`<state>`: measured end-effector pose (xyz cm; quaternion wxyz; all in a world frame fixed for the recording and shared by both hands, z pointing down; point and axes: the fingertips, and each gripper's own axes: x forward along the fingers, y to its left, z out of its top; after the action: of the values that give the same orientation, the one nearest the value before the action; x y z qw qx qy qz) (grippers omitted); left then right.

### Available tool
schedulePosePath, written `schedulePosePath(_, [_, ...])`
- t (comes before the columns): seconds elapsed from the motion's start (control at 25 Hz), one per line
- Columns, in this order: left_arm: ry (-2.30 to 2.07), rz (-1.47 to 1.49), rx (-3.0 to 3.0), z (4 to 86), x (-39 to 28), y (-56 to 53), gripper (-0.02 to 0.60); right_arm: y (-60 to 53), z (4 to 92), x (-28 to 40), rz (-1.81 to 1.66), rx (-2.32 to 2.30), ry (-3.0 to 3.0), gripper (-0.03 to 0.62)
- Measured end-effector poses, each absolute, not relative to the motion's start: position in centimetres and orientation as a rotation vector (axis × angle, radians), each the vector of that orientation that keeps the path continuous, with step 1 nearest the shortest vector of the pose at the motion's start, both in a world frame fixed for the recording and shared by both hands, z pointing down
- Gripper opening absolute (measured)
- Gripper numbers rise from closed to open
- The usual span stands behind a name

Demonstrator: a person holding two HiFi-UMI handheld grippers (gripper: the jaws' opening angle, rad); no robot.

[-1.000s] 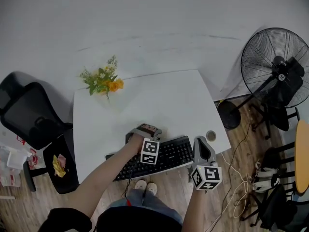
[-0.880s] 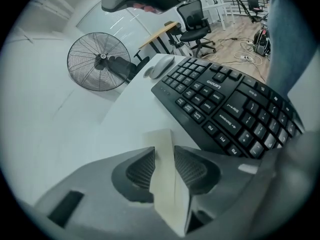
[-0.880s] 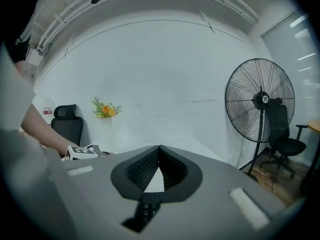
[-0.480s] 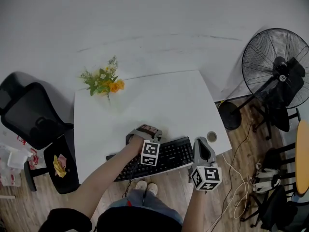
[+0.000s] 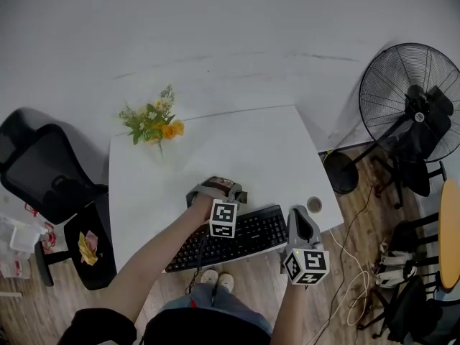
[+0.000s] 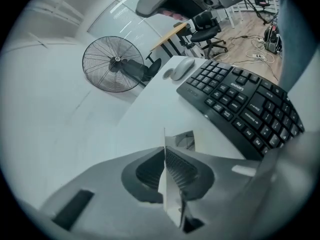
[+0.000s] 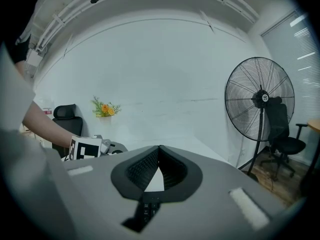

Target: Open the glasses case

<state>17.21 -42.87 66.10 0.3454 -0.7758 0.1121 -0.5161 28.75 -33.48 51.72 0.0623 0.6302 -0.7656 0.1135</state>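
The glasses case [image 5: 220, 186] lies on the white table [image 5: 251, 149] just beyond the keyboard, mostly covered by my left gripper [image 5: 215, 192]. In the left gripper view a thin pale flap of the case [image 6: 168, 184] stands edge-on between the jaws. The jaws are closing and their pads press on it from both sides. More of the case [image 6: 187, 140] shows just past the fingertips. My right gripper [image 5: 301, 214] hovers at the table's front right corner. It is shut with nothing between its ribbed pads [image 7: 171, 170].
A black keyboard [image 5: 237, 236] lies along the table's front edge, with a small round grey object [image 5: 314, 204] to its right. A vase of flowers [image 5: 154, 121] stands at the far left corner. A standing fan [image 5: 410, 99] is at the right, an office chair [image 5: 43, 171] at the left.
My left gripper has shifted slightly farther over the table at the case. The right gripper has stayed where it was.
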Motion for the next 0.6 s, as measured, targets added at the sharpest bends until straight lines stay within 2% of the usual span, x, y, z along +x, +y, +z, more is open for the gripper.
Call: schedulePosePath(0.6, [0.341,-1.386,-2.071,66.6,18.2,-48.4,0.035,-32.7,52.4,31.0,0.364,1.93,-2.245,0.014])
